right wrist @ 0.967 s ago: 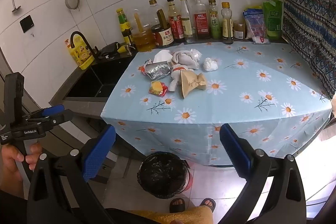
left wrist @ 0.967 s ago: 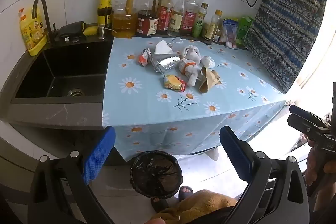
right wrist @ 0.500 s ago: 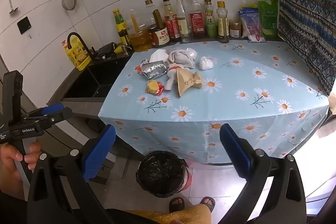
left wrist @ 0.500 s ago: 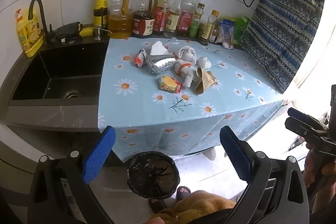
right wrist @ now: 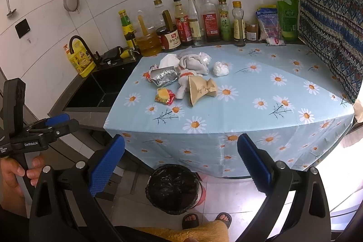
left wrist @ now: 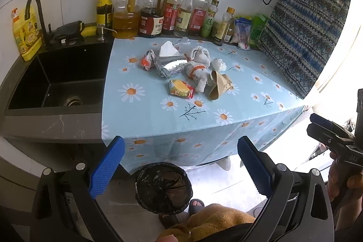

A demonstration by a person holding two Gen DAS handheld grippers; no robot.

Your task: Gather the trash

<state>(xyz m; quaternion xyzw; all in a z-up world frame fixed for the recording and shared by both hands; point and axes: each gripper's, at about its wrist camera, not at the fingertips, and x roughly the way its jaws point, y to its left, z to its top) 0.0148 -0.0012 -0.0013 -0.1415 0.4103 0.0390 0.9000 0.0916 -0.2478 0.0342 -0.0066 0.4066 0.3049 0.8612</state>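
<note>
I see both grippers spread wide and empty: left gripper [left wrist: 181, 159], right gripper [right wrist: 181, 159], both held back from the counter edge, touching nothing. Trash sits clustered mid-tablecloth [right wrist: 249, 110]: foil wrapper [right wrist: 165, 77], yellow-red snack packet [right wrist: 165, 95], brown paper bag [right wrist: 200, 89], crumpled white tissue [right wrist: 220, 69], grey rag [right wrist: 194, 63]. Black-lined bin [right wrist: 174, 189] on floor below the counter's front edge. Sink [left wrist: 59, 81] left of the cloth, bottles [right wrist: 205, 17] along the wall

A row of bottles [right wrist: 199, 22] lines the tabletop's [right wrist: 249, 92] back edge, with a black sink [left wrist: 56, 81] along its left edge.
</note>
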